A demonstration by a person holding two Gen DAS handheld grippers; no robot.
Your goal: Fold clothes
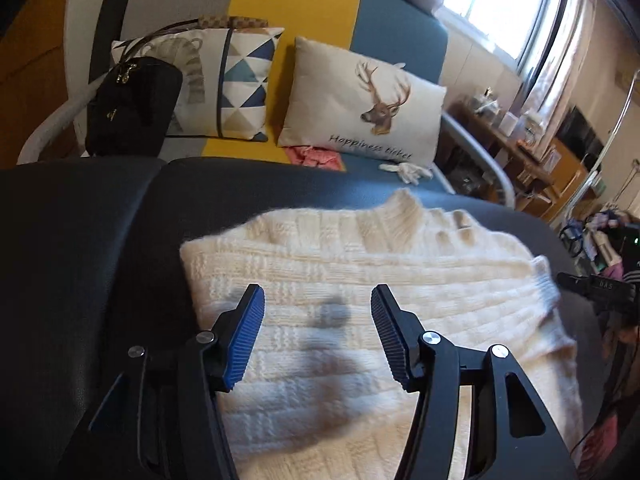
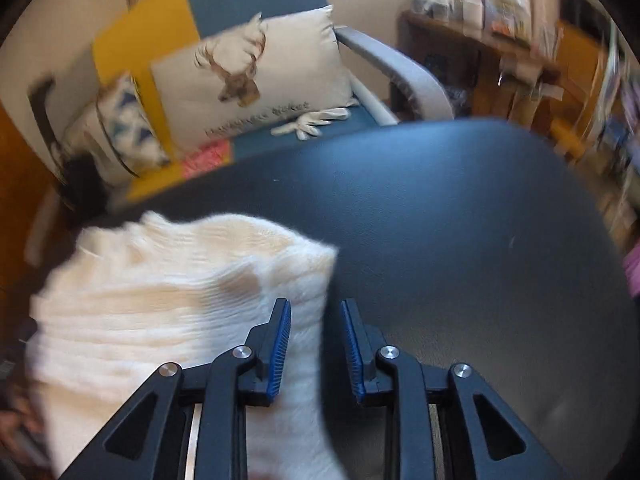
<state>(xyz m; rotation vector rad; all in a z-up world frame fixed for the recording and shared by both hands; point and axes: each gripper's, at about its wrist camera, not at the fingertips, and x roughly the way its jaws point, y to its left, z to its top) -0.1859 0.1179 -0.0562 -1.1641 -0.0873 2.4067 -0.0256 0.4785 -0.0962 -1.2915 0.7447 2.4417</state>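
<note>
A cream knitted sweater point(image 1: 360, 280) lies flat on the dark table point(image 1: 80, 260), collar towards the sofa. My left gripper point(image 1: 317, 300) hovers over the sweater's middle, open, with nothing between its blue pads point(image 1: 246, 336); its shadow falls on the knit. In the right wrist view, which is blurred, the sweater point(image 2: 160, 300) fills the lower left. My right gripper point(image 2: 315, 312) stands narrowly open at the sweater's right edge. A strip of knit lies between the fingers, with a dark gap beside the right pad point(image 2: 352, 344). The right gripper's point(image 1: 592, 284) black tip shows at the left view's right edge.
Behind the table stands a grey, yellow and blue sofa point(image 1: 296, 4) with a deer cushion point(image 1: 360, 100), a triangle-patterned cushion point(image 1: 240, 84) and a black bag point(image 1: 128, 108). A pink cloth point(image 1: 316, 156) and a white glove point(image 1: 408, 172) lie on its seat. Cluttered wooden shelves point(image 1: 520, 148) stand at the right.
</note>
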